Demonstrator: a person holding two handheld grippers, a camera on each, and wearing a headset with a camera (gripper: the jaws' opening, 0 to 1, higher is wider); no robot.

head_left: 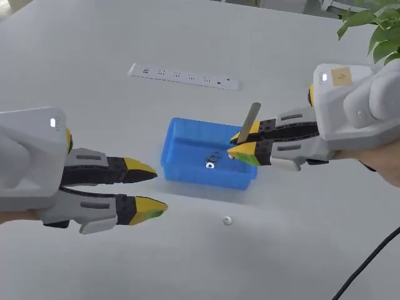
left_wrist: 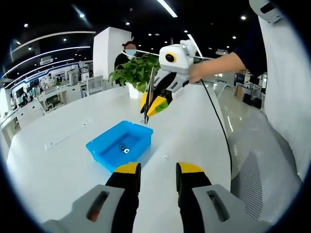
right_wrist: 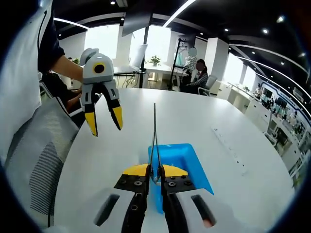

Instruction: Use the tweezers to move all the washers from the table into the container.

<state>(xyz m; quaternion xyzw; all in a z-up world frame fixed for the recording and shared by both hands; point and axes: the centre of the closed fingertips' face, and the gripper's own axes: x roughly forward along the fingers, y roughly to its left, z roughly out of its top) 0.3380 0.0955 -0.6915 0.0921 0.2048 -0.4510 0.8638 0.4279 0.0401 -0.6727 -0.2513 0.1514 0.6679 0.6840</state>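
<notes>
A blue container (head_left: 187,140) sits mid-table with a washer (head_left: 210,164) inside it. Another washer (head_left: 227,220) lies on the table just in front of it. My right gripper (head_left: 232,146) hovers over the container's right end, shut on metal tweezers (head_left: 250,120) that stand steeply upright. From the left gripper view, the tweezers (left_wrist: 149,94) point down at the container's (left_wrist: 104,148) far rim, with the loose washer (left_wrist: 165,157) nearer. My left gripper (head_left: 157,189) hangs open and empty, left of the container. In the right gripper view the tweezers (right_wrist: 154,136) rise from the shut jaws, above the container (right_wrist: 182,158).
A white power strip (head_left: 184,76) lies beyond the container. Plant leaves (head_left: 375,25) reach in at the far right corner, and a black cable (head_left: 369,262) trails off the near right. People sit in the background (right_wrist: 194,68).
</notes>
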